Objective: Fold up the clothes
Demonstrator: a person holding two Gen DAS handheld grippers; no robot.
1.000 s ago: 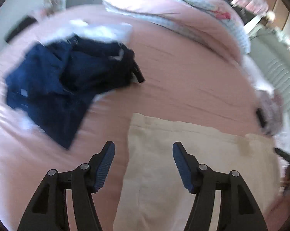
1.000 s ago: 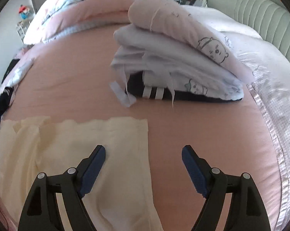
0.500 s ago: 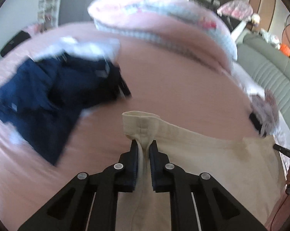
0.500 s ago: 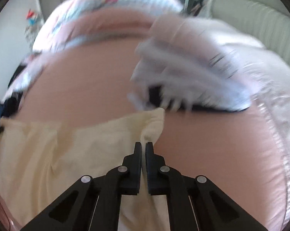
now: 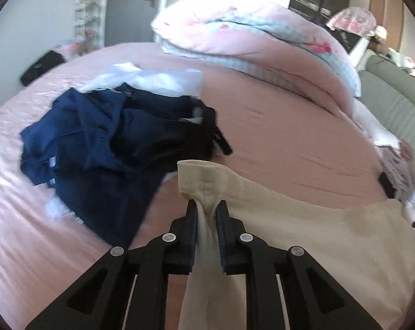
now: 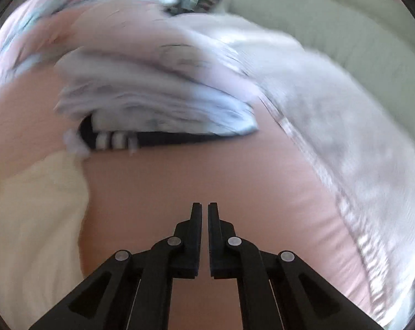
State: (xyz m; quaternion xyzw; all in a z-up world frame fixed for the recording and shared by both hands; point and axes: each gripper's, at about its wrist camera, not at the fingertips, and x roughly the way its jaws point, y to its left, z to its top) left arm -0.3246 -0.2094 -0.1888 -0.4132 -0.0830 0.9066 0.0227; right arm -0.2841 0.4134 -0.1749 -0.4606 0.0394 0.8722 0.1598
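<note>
1. Cloth is the news here: a second ago the cream garment (image 5: 303, 225) lay flat on the pink bed (image 5: 276, 126) with both tools spread above its far edge, one near each corner
2. The left tool (image 5: 206, 206) now pinches a bunched fold of that garment at its left corner, which stands up off the sheet between the pads; the jaws are easing open a little, though the cloth still sits gripped between them
3. The right tool (image 6: 204, 209) is pressed together. Half a second ago it had the garment's right corner; now only pink sheet shows through the thin slit between its fingers, and the cream fabric (image 6: 34, 220) lies off to the left, apart from the tips. This view is smeared by motion, so I would only say the corner seems to have slipped out
4. The unsorted navy clothes (image 5: 97, 137) sit just beyond the lifted corner, on the left, and the finished folded stack (image 6: 152, 96) lies further up the bed, ahead of the right tool
5. What it means: the fold has begun on one side only. Carrying the edge over with a single corner would likely drag the garment askew, so the right corner probably needs to be retaken before the fold goes on, and the left hold wants watching as it loosens
</note>
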